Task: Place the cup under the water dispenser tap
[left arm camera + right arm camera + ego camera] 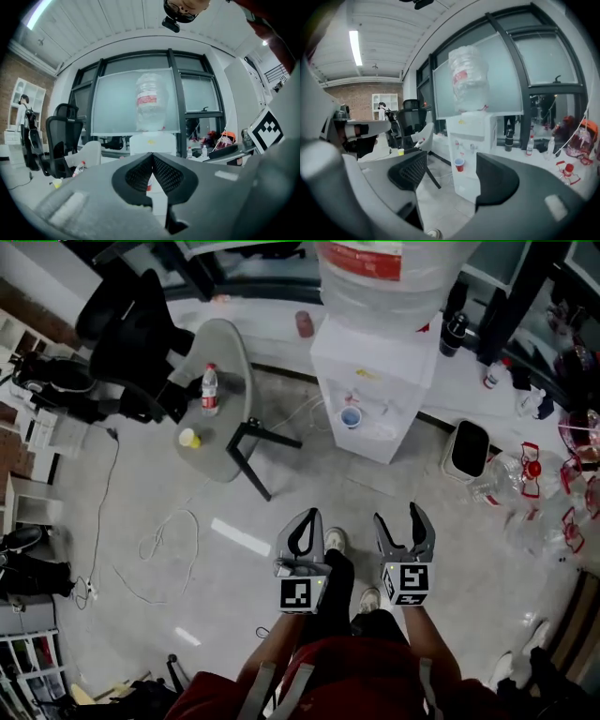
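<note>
The red plastic cup (pixel 460 164), a small tapered beaker, stands in the recessed front of the water dispenser (pixel 375 371), just beneath the taps. The dispenser is a boxy white cabinet with flat, smooth sides. A large clear bottle (pixel 384 277) with ribbed walls and a red label sits upturned on top of it.

Both grippers are held low over the glossy grey floor (pixel 450 549), well apart from the cup. The left gripper (pixel 306 518) has its two curved black jaws pressed together at the tips, with nothing between them; their inner pads show a fine mesh texture. The right gripper (pixel 401 519) has its jaws spread wide and holds nothing. In the right gripper view the distant cup and dispenser show through the gap between them. Each gripper carries a white cube with black square markers.

To the left stands a rounded grey table (pixel 225 352) on black angled legs. On it are a clear plastic bottle (pixel 210 390) with a red cap and a small yellow cup (pixel 189 438). A black office chair (pixel 131 334) stands beside it, and a thin white cable (pixel 169 540) loops across the floor.
</note>
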